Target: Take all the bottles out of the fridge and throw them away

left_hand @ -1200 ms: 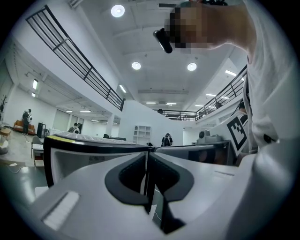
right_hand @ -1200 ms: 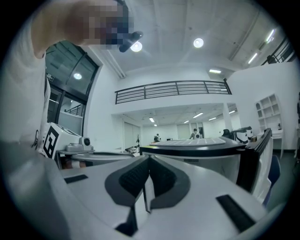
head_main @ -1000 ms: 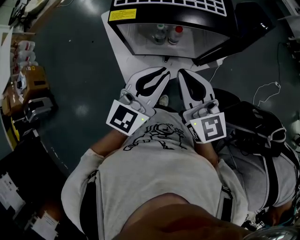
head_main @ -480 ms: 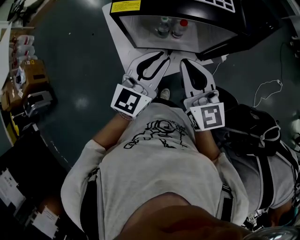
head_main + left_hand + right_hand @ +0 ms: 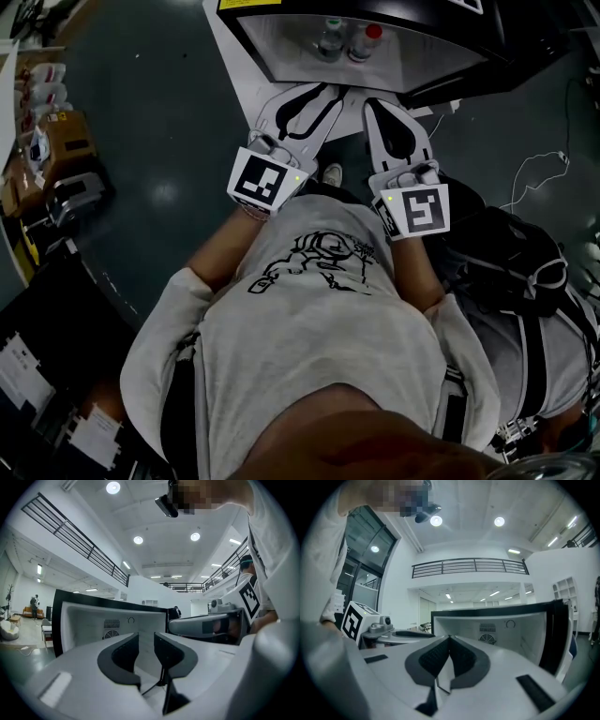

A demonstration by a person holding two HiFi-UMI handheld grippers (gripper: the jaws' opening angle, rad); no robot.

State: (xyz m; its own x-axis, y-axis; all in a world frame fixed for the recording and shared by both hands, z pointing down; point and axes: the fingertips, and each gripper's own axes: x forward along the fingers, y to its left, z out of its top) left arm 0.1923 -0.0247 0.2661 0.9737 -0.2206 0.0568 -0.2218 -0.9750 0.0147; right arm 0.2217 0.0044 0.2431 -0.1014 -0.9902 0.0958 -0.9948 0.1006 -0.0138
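Dark grey-green floor: glossy and spotted with light, filling the left side and upper right of the head view.

Pale T-shirt with a black line print: worn by the person, lower centre of the head view, with both forearms reaching up the frame.

Fridge: top centre of the head view. It has a black casing, an open door and a white cavity facing the person. A white sheet lies on the floor against its front. In both gripper views the cavity lies straight beyond the jaws, with a round fan grille on its back wall.

Black bag: right of centre, on the floor just beside the person.

Boxes: a cluttered group at the left edge.

Left gripper: just below the fridge opening, left of centre, pointing into the cavity, with its marker cube at the wrist end. The jaws stand apart by a narrow gap and have just been opening. Only the fridge wall shows between them.

Right gripper: just beside the left gripper, on its right, pointing the same way, with its own marker cube. The pads are pressed together with nothing between them.

Bottle with a pale cap: upright inside the fridge, top centre of the frame, beyond both sets of fingertips and clear of them.

Bottle with a red cap: upright just to the right of the first. Whether the two bottles touch cannot be told.

Thin white cable: loose on the floor near the right edge.
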